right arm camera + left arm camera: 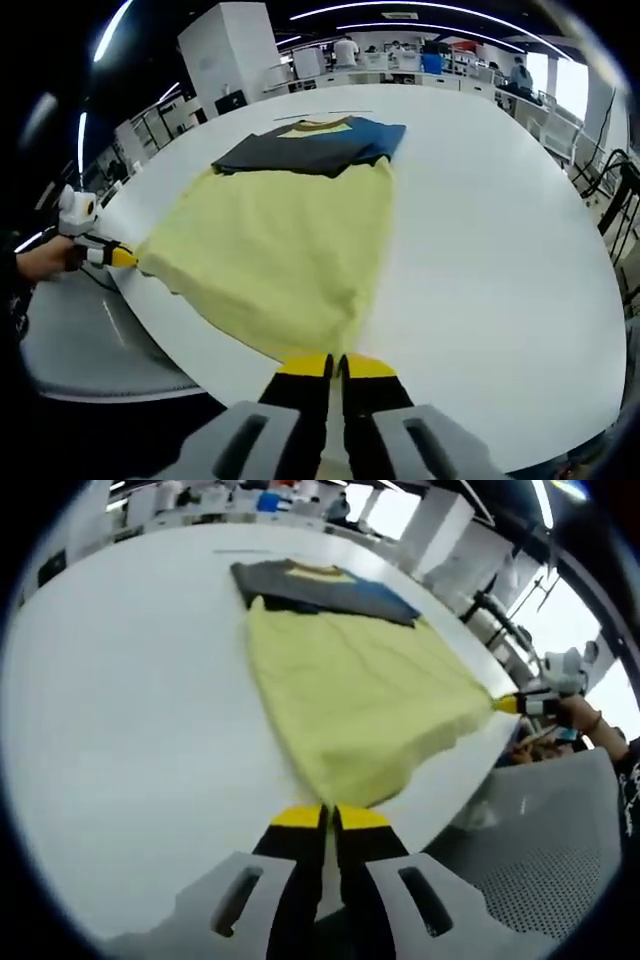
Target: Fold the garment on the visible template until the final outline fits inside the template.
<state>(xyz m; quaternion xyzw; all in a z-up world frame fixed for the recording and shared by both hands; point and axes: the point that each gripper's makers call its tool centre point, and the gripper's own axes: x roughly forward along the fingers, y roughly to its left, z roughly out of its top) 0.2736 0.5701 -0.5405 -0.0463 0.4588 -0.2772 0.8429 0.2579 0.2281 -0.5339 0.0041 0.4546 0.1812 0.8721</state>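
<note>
1. At the bottom centre of the left gripper view, the left hand-held gripper has its yellow-tipped jaws pinched together on one hem corner of the garment. In the right gripper view it shows at the left edge, a hand behind it.
2. At the bottom centre of the right gripper view, the right hand-held gripper is likewise clamped narrow on the other hem corner. In the left gripper view it appears at the right edge.
3. Holding both hem corners at once looks like the start of a fold, ready to carry the near edge up over the body towards the collar.
4. The garment, a pale yellow shirt with a dark blue and grey yoke, lies spread on the white worktop, its hem reaching the worktop's near edge.
5. Its long axis runs away from the grippers, hem nearest and collar farthest, towards the upper middle of each frame.
6. No template outline can be made out on the worktop.
</note>
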